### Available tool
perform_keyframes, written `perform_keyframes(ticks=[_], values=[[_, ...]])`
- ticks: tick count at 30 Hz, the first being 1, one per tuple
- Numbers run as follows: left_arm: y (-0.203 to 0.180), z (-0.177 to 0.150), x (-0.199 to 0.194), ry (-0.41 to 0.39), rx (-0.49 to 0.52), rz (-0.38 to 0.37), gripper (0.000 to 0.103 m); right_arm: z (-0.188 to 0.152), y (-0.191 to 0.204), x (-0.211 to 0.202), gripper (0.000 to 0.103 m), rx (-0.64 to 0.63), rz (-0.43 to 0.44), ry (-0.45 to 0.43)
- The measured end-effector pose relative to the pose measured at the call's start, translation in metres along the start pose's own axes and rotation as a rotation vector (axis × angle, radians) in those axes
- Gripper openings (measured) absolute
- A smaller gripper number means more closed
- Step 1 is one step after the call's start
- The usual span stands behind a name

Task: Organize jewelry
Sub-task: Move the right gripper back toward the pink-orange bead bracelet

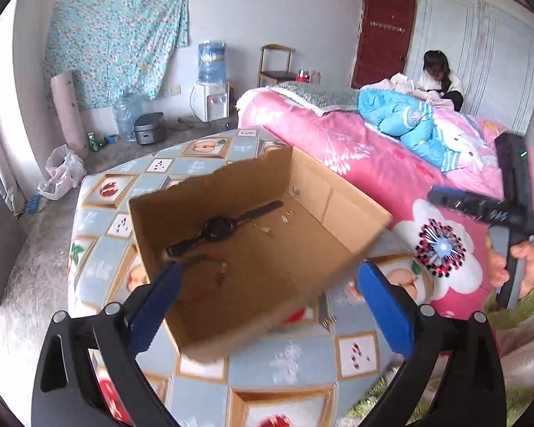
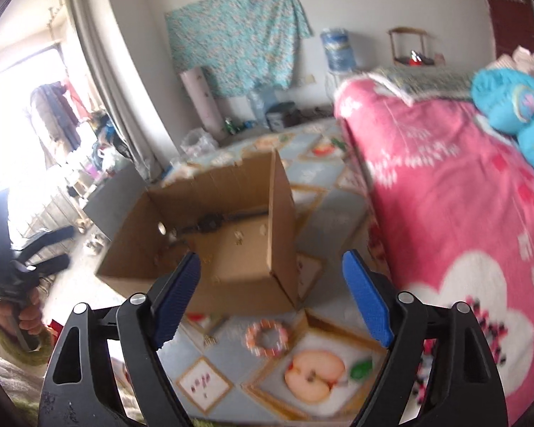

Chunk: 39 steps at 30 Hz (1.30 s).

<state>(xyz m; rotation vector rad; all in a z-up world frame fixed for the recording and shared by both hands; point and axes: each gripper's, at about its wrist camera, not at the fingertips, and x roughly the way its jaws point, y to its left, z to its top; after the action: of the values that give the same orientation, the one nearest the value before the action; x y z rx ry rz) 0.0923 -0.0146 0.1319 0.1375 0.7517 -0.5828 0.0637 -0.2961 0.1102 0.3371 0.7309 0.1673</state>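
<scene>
An open cardboard box [image 1: 341, 210] stands on a table with a fruit-pattern cloth [image 1: 302, 363]. Inside lie a black wristwatch [image 1: 220, 227], a beaded string [image 1: 217, 267] and small gold pieces [image 1: 288, 215]. My left gripper [image 1: 270, 306] is open and empty, its jaws either side of the box's near wall. In the right wrist view my right gripper [image 2: 270, 299] is open and empty, above the table in front of the box [image 2: 231, 259]. A pink-and-white beaded bracelet [image 2: 267, 338] lies on the cloth just below it. A small gold clip [image 1: 328, 321] lies by the box.
A bed with a pink floral blanket [image 1: 373, 163] runs along the table's right side, with a blue jacket [image 1: 409, 121] on it and a person [image 1: 441, 78] sitting at the far end. The right gripper shows in the left wrist view [image 1: 487, 210]. Concrete floor lies to the left.
</scene>
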Motion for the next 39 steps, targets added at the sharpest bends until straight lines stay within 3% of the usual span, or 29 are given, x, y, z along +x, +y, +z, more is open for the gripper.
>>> perform_keyframes(ticks=[4,8,12,15,23,39], values=[[-0.012,-0.037,0.003,0.034,-0.039,-0.009,0.098,-0.046,0.004,0.021,0.082,-0.004,-0.091,0.133],[-0.026,-0.080,0.045,0.168,-0.087,-0.001,0.098,-0.088,0.018,0.059,0.083,-0.056,-0.152,0.285],[-0.029,-0.109,0.096,0.282,-0.121,0.110,0.098,-0.111,0.030,0.084,0.083,-0.129,-0.224,0.367],[-0.029,-0.119,0.124,0.345,-0.132,0.188,0.098,-0.114,0.034,0.093,0.087,-0.158,-0.248,0.380],[-0.036,-0.115,0.135,0.310,-0.168,0.247,0.098,-0.112,0.041,0.103,0.095,-0.261,-0.361,0.379],[-0.034,-0.109,0.136,0.321,-0.199,0.265,0.098,-0.104,0.030,0.118,0.095,-0.202,-0.340,0.427]])
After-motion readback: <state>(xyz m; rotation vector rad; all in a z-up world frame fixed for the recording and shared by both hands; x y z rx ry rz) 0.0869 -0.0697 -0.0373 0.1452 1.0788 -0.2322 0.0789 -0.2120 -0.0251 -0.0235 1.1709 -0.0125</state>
